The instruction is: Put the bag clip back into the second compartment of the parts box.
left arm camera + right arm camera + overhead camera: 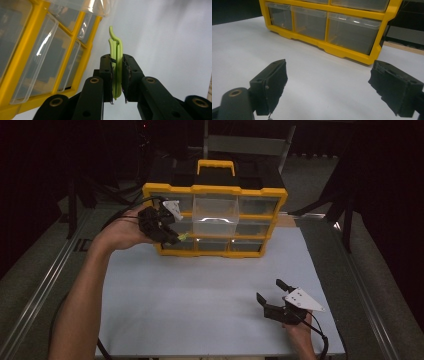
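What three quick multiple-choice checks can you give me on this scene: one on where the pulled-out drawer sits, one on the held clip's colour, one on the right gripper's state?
1. Which drawer of the yellow organizer is pulled out?
A. top middle
B. bottom left
C. bottom right

2. What colour is the clip held by the left gripper?
A. red
B. light green
C. blue

3. How does the right gripper stand?
A. shut on a clip
B. shut on a drawer
C. open, nothing between its jaws

Answers:
1 A: in the high view the clear drawer juts forward from the middle of the top row.
2 B: the left gripper view shows a light green clip clamped between the pads.
3 C: the right gripper view shows its jaws wide apart over the bare white table.
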{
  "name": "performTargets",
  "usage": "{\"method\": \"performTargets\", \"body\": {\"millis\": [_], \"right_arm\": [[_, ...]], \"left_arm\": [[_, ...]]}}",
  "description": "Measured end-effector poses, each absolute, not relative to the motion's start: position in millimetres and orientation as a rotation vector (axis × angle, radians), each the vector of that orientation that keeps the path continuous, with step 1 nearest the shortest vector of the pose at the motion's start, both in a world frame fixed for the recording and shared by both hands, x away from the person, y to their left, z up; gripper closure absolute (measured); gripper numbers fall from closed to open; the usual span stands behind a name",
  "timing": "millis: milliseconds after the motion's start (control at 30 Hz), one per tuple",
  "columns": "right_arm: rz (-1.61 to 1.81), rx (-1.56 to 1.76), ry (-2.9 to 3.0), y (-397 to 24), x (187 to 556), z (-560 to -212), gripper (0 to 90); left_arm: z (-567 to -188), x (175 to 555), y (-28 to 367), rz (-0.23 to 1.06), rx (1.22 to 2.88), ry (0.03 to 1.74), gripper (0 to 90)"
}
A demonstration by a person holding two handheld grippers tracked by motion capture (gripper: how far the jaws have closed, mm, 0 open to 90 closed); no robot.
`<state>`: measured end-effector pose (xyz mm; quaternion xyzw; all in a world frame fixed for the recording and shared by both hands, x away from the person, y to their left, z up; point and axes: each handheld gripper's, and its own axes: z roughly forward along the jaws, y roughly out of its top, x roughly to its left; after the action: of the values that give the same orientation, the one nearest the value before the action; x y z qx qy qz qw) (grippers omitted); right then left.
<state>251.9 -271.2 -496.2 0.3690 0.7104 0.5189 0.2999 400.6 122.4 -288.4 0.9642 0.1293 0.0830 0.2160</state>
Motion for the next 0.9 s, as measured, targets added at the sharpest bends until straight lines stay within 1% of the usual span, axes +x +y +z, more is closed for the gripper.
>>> {"method": "performTargets", "body": {"millis": [667,900], "right_arm": [[1.379,0.985,1.885,-272,251,-496,13.9],[1.378,0.982,1.884,-272,251,-496,13.9]], "left_arm": [[-262,415,123,0.243,2.698,0.393,80.7],[-259,417,123,0.257,2.716,0.405,80.7]]}}
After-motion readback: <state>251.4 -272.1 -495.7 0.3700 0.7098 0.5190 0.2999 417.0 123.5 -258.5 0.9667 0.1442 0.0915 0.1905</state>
